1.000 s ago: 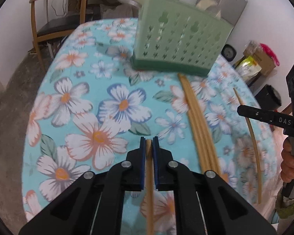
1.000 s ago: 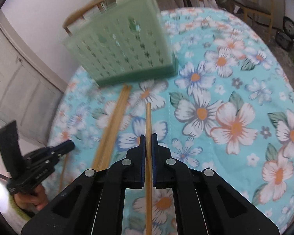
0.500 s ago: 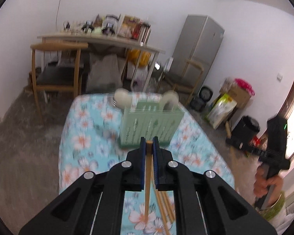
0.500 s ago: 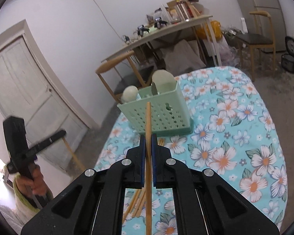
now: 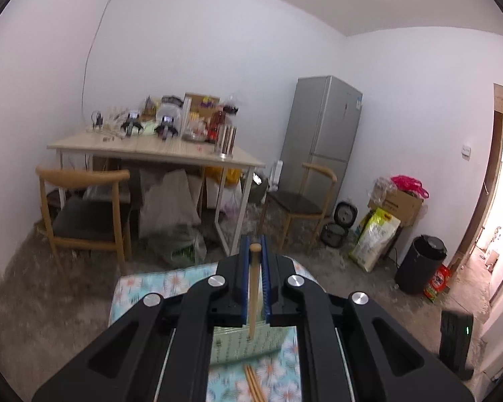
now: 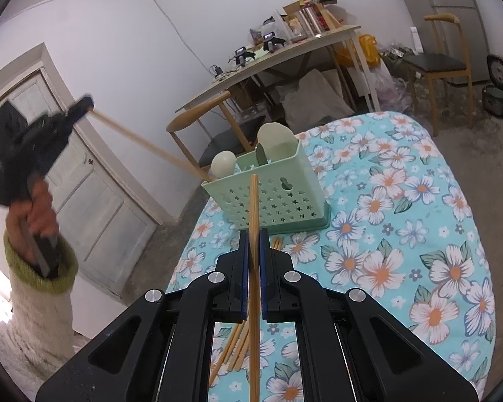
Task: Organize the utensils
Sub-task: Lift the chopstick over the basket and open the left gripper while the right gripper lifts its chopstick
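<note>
Your left gripper (image 5: 254, 251) is clamped tight on one wooden chopstick (image 5: 253, 288), and in the right wrist view that same gripper (image 6: 84, 105) is way up at 10 o'clock with its chopstick (image 6: 151, 145) slanting down so the tip sits right at the near-left corner of the green basket (image 6: 271, 194); whether it actually touches the rim, can't tell. Your right gripper (image 6: 253, 234) is pinched shut on a second chopstick (image 6: 253, 268) that pokes up in front of the basket's near wall, apart from it. The basket stands near the far-left end of the floral table (image 6: 419, 234), close to that edge, with two pale spoon heads (image 6: 223, 163) sticking out of it. Loads of bare cloth from 1 to 4 o'clock, so that's your open side; the left table edge is just beside the basket, with bare floor beyond it. A few loose chopsticks (image 6: 238, 341) lie on the cloth between the basket and your right gripper, running under the jaws at 6 o'clock. Compared to a second ago, both grippers have come up off the table, the left one a lot more, so its view is now mostly room, with only a sliver of basket (image 5: 248, 341) at 6 o'clock. Neither grip has changed.
</note>
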The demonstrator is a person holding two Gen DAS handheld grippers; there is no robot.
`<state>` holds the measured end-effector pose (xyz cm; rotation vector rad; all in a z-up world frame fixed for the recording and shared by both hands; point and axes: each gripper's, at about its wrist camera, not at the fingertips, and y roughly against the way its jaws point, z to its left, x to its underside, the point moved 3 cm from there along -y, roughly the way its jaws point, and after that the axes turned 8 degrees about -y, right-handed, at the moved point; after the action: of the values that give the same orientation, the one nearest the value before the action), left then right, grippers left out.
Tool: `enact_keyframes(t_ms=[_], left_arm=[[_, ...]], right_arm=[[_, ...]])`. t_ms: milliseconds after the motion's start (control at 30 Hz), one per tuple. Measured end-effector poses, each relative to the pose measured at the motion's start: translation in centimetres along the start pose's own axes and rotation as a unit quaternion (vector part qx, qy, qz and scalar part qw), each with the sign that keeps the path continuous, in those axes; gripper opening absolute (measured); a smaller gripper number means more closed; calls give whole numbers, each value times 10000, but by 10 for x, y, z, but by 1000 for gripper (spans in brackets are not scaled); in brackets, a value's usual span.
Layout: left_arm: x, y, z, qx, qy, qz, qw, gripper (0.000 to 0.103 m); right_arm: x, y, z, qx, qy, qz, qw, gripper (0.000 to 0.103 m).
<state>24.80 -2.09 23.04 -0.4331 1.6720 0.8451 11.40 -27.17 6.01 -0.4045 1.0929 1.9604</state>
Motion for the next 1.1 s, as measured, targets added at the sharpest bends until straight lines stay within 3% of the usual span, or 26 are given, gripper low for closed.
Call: enact_keyframes(t_ms=[233,533,867,967,1033,1100], left_arm=[[-18,-52,3,-264,-188,-42,9995,6],[22,-118,11,-355,-70,468,9983,6],[58,-140,20,-256,279,844,9957,6],[63,-136,20,-180,364,914,9950,19],[64,-132,20,-166,393,863,9954,34],[64,-126,18,-176,384,797,9959,38]], right_arm=[[-7,-3,-9,28,-58,-7,10000,4],[-13,-10,-23,102,-102,75,9999,4],[-15,-16,-30,150,-116,151,9997,4],[-15,-16,-30,169,-98,154,9997,4],[-16,-15,-28,172,-67,140,9997,4],[-17,-13,-25,188,-16,114,9998,4]])
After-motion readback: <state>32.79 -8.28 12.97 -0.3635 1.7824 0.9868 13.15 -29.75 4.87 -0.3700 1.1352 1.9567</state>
